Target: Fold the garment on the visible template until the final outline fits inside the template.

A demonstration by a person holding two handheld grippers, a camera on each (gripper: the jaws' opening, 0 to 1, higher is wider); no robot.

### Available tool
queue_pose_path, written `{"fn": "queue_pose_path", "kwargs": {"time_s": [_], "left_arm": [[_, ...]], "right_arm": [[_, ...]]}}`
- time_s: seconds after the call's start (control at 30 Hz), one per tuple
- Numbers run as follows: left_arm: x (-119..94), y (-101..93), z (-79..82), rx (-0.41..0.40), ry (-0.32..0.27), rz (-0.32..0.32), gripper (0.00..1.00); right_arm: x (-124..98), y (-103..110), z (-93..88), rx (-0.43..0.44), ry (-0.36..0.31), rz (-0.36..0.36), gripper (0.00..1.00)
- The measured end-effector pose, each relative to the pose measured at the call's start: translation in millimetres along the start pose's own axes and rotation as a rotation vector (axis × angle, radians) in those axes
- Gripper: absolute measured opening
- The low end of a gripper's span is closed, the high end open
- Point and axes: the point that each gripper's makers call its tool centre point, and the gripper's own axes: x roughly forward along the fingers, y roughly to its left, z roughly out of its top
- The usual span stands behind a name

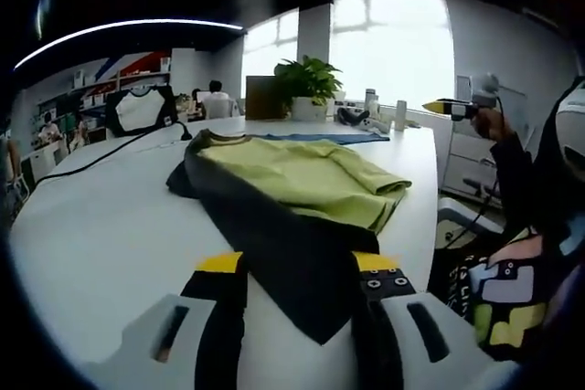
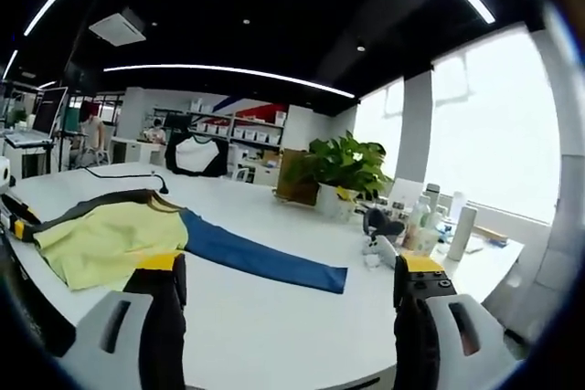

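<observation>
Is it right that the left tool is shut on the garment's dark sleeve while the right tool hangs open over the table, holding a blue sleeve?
Not quite. In the right gripper view the right tool holds nothing; the blue sleeve lies flat on the table. The left tool does grip the dark sleeve.

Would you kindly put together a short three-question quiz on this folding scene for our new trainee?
1. True or false: the left gripper has its jaws closed on the dark sleeve of the garment.
2. In the right gripper view, which colour is the sleeve stretched out flat on the white table? A) blue B) red C) white
3. Fill in: the body of the garment is yellow-____.

Key
1. True; the dark cloth runs down between the jaws.
2. A.
3. Green.
</observation>
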Motion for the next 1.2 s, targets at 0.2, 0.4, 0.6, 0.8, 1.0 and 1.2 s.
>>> {"fn": "queue_pose_path", "kwargs": {"time_s": [0.2, 0.4, 0.6, 0.8, 1.0, 1.2], "left_arm": [[2.9, -2.4, 2.5, 0.011, -0.017, -0.008, 0.19], [2.6, 1.7, 3.1, -0.005, -0.032, 0.007, 0.04], [-3.4, 0.0, 15.9, 0.056, -0.075, 0.022, 0.03], [-15.1, 8.3, 34.9, 0.039, -0.13, 0.047, 0.03], [-28.5, 24.4, 61.3, 0.023, -0.181, 0.075, 0.03], [-40.0, 43.5, 82.6, 0.121, -0.109, 0.104, 0.03]], "right_arm": [[-0.7, -10.2, -3.7, 0.003, 0.017, -0.026, 0.98], [1.7, -7.0, -4.1, 0.002, 0.023, -0.022, 0.98], [2.3, -0.4, -4.4, 0.002, 0.017, 0.003, 0.98], [1.6, -8.6, -14.8, 0.009, 0.052, -0.016, 0.96], [3.3, -3.9, -14.3, 0.002, 0.062, -0.014, 0.96], [6.3, 0.9, -18.3, -0.004, 0.072, 0.001, 0.99]]}}
